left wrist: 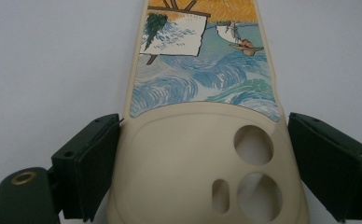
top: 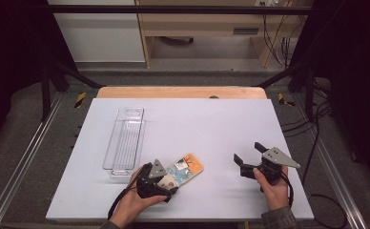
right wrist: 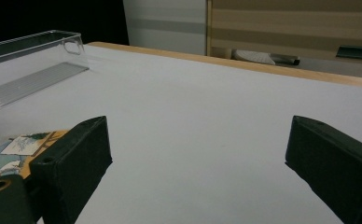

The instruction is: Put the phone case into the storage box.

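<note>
Your left gripper point(left wrist: 202, 154) straddles the phone case point(left wrist: 202, 140) lying flat on the tabletop point(top: 211, 129), its 2 fingers point(left wrist: 88, 168) released. Centre them, then squeeze evenly. The right gripper point(top: 246, 153) hovers spread, holding nothing.

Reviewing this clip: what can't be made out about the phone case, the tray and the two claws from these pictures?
- Phone case: in the left gripper view its far end is cut off by the top edge; in the high view the left claw hides its camera-hole end.
- Left claw: whether its jaws actually press the case; small gaps show.
- Clear tray: its near end lies behind the hand.
- Right claw: open, holding nothing.
</note>
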The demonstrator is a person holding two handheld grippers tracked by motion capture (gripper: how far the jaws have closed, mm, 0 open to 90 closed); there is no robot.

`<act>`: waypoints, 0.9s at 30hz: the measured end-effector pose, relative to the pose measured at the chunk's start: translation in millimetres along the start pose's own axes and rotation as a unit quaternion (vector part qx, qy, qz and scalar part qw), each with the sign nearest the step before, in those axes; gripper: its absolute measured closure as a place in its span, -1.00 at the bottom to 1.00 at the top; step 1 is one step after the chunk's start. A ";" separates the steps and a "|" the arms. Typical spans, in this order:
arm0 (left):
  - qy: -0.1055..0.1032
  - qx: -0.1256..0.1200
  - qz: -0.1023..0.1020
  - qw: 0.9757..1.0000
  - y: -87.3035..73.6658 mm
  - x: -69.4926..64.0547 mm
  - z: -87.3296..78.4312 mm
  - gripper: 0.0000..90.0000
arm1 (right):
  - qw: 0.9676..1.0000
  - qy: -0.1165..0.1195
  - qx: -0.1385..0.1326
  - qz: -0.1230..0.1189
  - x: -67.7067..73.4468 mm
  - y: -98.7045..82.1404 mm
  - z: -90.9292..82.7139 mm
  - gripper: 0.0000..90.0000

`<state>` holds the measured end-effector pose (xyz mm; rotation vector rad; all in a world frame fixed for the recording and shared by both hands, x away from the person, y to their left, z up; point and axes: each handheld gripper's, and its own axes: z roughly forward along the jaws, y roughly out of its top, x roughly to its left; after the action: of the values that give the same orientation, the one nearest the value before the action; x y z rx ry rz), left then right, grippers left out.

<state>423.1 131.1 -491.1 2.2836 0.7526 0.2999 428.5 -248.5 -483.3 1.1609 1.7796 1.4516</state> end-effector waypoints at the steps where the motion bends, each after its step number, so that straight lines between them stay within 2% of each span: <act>1: 0.003 -0.004 0.000 1.000 1.0 0.7 -1.8 -0.74 | 1.000 0.000 0.000 -0.002 0.7 0.0 0.4 -0.85; 4: 0.000 -0.025 -0.015 1.000 6.0 2.4 -8.7 -0.73 | 1.000 0.002 0.001 -0.006 3.4 0.3 1.1 -0.85; 7: -0.008 -0.037 -0.015 0.999 17.5 1.4 -18.4 -0.73 | 1.000 0.006 -0.002 -0.005 6.3 1.9 1.2 -0.85; 10: -0.012 -0.047 -0.006 0.999 35.9 -0.8 -28.7 -0.74 | 1.000 0.004 -0.004 -0.022 10.7 6.3 1.7 -0.86; 13: -0.014 -0.048 0.008 0.999 55.6 -0.8 -36.2 -0.73 | 1.000 0.004 -0.003 -0.028 12.0 9.7 2.3 -0.85; 15: -0.012 -0.044 0.019 0.999 67.5 1.6 -39.0 -0.74 | 0.999 0.003 0.001 -0.040 13.1 14.0 1.7 -0.85; 16: -0.011 -0.043 0.022 0.999 72.7 4.2 -40.1 -0.74 | 0.998 0.004 0.007 -0.056 15.5 17.5 0.0 -0.85; 17: -0.010 -0.042 0.023 0.999 77.3 6.9 -40.9 -0.74 | 0.998 0.004 0.007 -0.056 15.5 17.5 0.0 -0.85; 21: -0.008 -0.040 0.033 0.999 93.9 17.0 -44.4 -0.74 | 0.995 0.007 0.026 -0.101 23.1 23.3 -3.6 -0.86; 27: -0.010 -0.037 0.035 0.999 111.5 28.2 -50.7 -0.74 | 0.985 0.014 0.047 -0.168 38.6 33.5 -1.5 -0.87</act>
<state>473.1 110.8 -377.5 2.2434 0.6434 0.3318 418.2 -214.0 -447.0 0.8344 1.9691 1.2005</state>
